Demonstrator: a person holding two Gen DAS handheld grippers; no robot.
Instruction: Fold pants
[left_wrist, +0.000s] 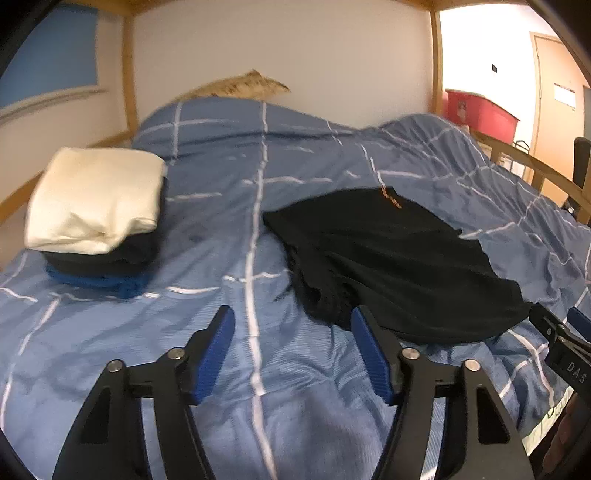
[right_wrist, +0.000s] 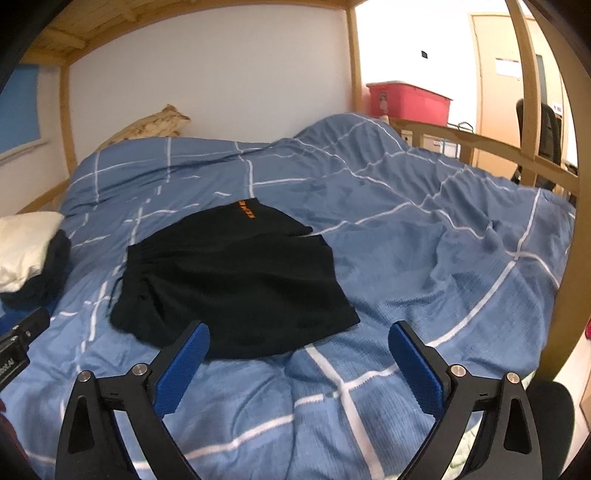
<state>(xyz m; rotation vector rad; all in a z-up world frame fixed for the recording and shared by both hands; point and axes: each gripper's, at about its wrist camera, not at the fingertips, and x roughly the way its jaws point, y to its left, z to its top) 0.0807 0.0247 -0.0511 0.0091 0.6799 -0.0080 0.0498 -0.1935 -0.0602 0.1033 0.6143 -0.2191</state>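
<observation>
Black shorts (left_wrist: 399, 258) with a small orange logo lie folded in half on the blue checked duvet (left_wrist: 236, 206). They also show in the right wrist view (right_wrist: 236, 273). My left gripper (left_wrist: 291, 321) is open and empty, just in front of the shorts' gathered waistband. My right gripper (right_wrist: 299, 334) is open and empty, at the near edge of the shorts. The right gripper shows at the right edge of the left wrist view (left_wrist: 565, 332).
A stack of folded clothes (left_wrist: 96, 214), cream on top, then black and blue, sits at the left of the bed. A wooden bed rail (right_wrist: 491, 147) runs along the right. A red bin (right_wrist: 406, 99) stands behind it. A pillow (left_wrist: 240, 86) lies by the wall.
</observation>
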